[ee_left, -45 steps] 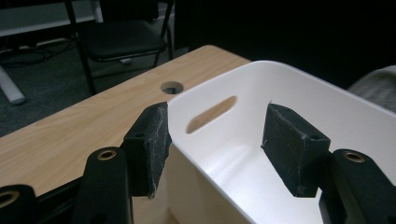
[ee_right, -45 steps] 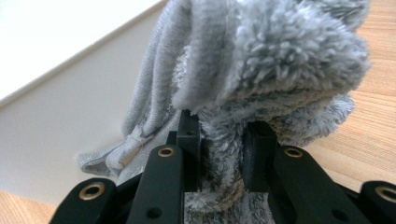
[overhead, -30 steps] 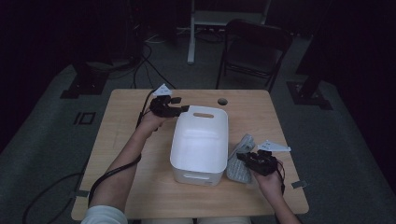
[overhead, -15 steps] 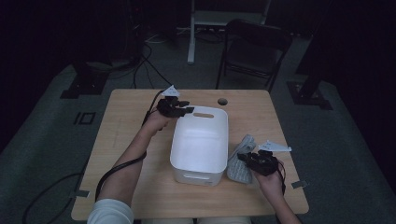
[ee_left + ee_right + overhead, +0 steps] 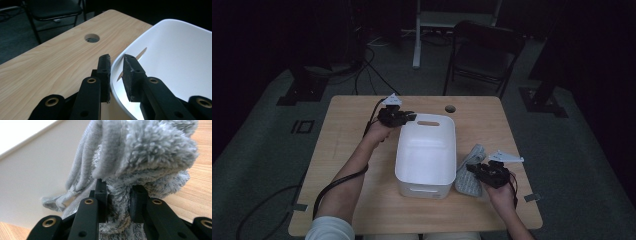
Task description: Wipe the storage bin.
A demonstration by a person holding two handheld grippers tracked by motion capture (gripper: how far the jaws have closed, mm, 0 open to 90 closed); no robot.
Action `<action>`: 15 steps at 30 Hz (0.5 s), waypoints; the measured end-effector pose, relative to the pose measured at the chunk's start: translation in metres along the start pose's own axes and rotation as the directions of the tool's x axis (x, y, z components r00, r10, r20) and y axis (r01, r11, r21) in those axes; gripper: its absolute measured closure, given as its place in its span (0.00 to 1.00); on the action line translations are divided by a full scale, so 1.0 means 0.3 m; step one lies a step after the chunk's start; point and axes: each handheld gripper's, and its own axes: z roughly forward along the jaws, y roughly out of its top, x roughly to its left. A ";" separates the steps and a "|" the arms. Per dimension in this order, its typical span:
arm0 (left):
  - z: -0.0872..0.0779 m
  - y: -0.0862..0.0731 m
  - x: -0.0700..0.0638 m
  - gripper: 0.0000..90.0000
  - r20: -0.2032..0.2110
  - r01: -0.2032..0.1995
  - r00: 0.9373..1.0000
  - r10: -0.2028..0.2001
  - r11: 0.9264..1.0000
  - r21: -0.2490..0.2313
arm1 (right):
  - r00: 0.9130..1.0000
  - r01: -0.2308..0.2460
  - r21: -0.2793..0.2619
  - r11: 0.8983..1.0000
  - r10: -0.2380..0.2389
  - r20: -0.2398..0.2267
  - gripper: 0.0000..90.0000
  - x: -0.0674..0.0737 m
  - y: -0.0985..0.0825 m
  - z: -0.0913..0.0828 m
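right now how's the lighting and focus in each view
High view: dim overall, room behind nearly black, table and white bin lit. Left gripper view: bright and even, bin rim sharp, chair behind soft. Right gripper view: bright, grey fuzzy cloth close, its nearest fibres soft; bin wall a plain blur.

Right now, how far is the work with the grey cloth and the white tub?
Done: right gripper is shut on the grey cloth, beside the white tub. In hand: left gripper has just been closing over the tub's far rim. Left: the tub looks empty, so the cloth probably goes in.
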 end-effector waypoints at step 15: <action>-0.093 -0.033 -0.005 0.80 -0.007 0.013 1.000 -0.013 1.000 -0.021 | 1.000 -0.002 -0.016 1.000 0.002 -0.005 0.81 0.004 0.013 -0.007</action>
